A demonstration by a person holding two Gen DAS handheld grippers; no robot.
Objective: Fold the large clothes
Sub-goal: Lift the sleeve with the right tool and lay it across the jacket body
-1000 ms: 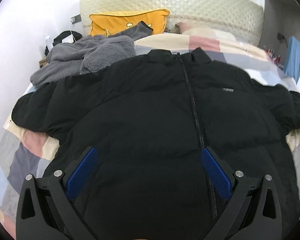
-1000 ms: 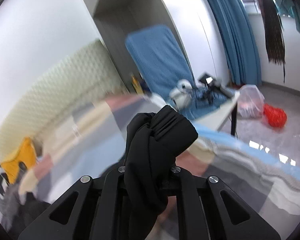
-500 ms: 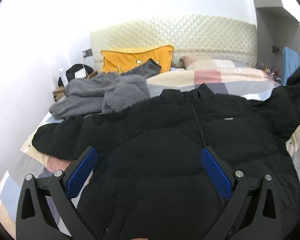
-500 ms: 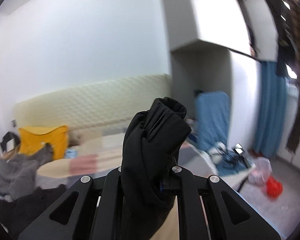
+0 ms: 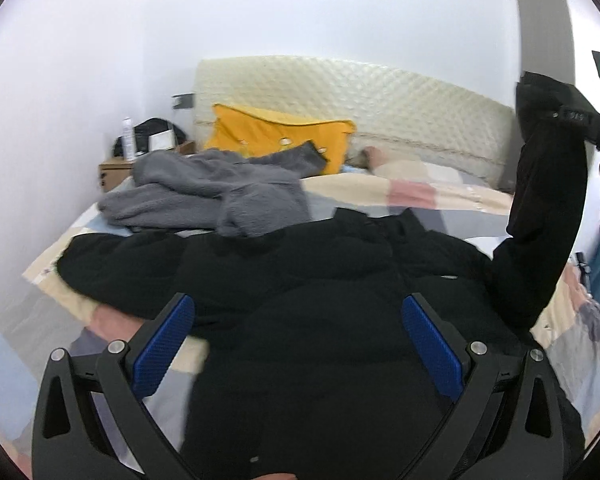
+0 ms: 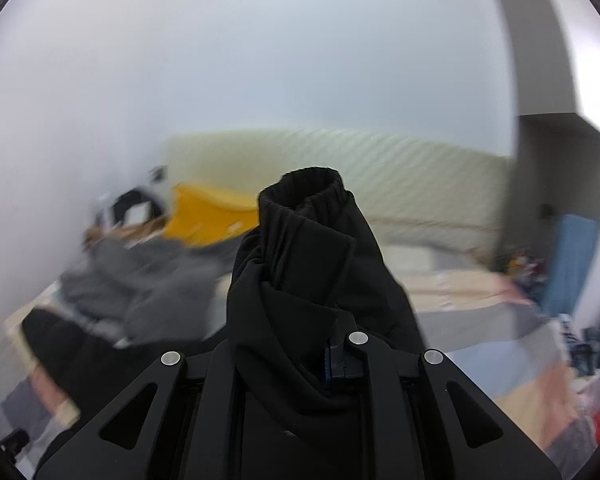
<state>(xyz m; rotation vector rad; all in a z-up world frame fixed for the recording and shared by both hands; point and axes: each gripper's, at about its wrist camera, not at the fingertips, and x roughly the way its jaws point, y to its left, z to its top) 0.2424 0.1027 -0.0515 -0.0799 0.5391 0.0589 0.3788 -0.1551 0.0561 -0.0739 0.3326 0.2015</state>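
A black puffer jacket (image 5: 320,300) lies front up on the bed, its zip running towards me. My left gripper (image 5: 296,336) is open and empty, hovering over the jacket's lower body. My right gripper (image 6: 300,360) is shut on the jacket's right sleeve (image 6: 304,264) near the ribbed cuff. In the left wrist view the right gripper (image 5: 580,116) holds that sleeve (image 5: 540,232) lifted high above the bed at the right. The other sleeve (image 5: 112,272) lies flat out to the left.
A grey fleece garment (image 5: 212,196) and a yellow pillow (image 5: 276,136) lie at the bed's head, before a quilted headboard (image 5: 380,100). A nightstand (image 5: 116,168) with a bottle stands at the left. The patchwork bedspread (image 5: 412,192) shows around the jacket.
My right gripper has lifted the sleeve up off the bed and swung it round towards the headboard. My left gripper has tilted up and drawn back a little, still open.
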